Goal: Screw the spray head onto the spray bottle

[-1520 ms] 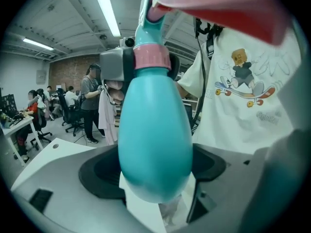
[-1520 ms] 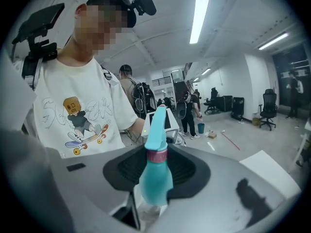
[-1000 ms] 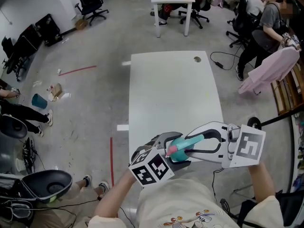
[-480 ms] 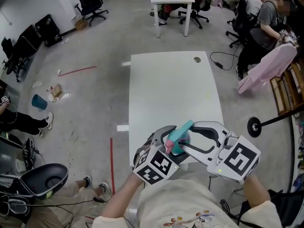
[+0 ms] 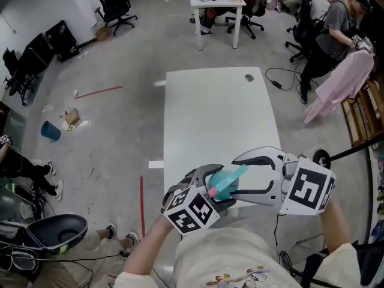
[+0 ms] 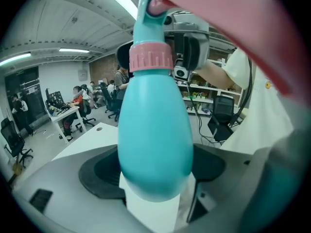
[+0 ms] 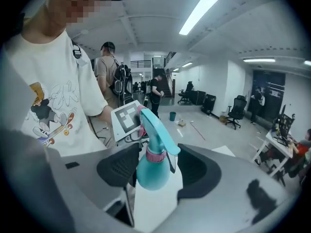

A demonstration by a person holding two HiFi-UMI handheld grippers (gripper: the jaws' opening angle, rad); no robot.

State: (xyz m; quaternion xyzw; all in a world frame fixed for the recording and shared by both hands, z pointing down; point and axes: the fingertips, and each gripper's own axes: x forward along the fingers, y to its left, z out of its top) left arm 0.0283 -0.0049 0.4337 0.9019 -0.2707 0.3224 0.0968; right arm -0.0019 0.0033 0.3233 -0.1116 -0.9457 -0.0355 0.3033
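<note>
Sitting on the neck of the spray bottle [image 6: 155,130], the spray head [image 7: 156,125] is in place. The pink collar [image 6: 150,57] lies down against the teal shoulder. No gap shows between collar and body, though whether the thread is fully home cannot be told. The bottle is clear of the bench [image 5: 216,113], carried in the air over its near edge. It is close in front of the person's shirt [image 5: 240,257], with the nozzle tilted up and away.

The left gripper [image 5: 217,188] is clamped on the round body of the bottle, a pad against each side. Judged purpose: it bears the whole weight and keeps the body from turning while the collar is worked.

The right gripper [image 7: 156,171] faces it from the opposite side. Its jaws have just been opening and stand apart. The upper part of the bottle, collar and trigger included, is between the pads, but neither pad presses on it. Judged purpose: a release after a turn of the collar, either to take a fresh hold or because the screwing is finished.

Assessment: the task appears at or near completion. The smooth, bulging body offers a poor seat for flat pads, so the one remaining hold could slip if it is tilted further.
</note>
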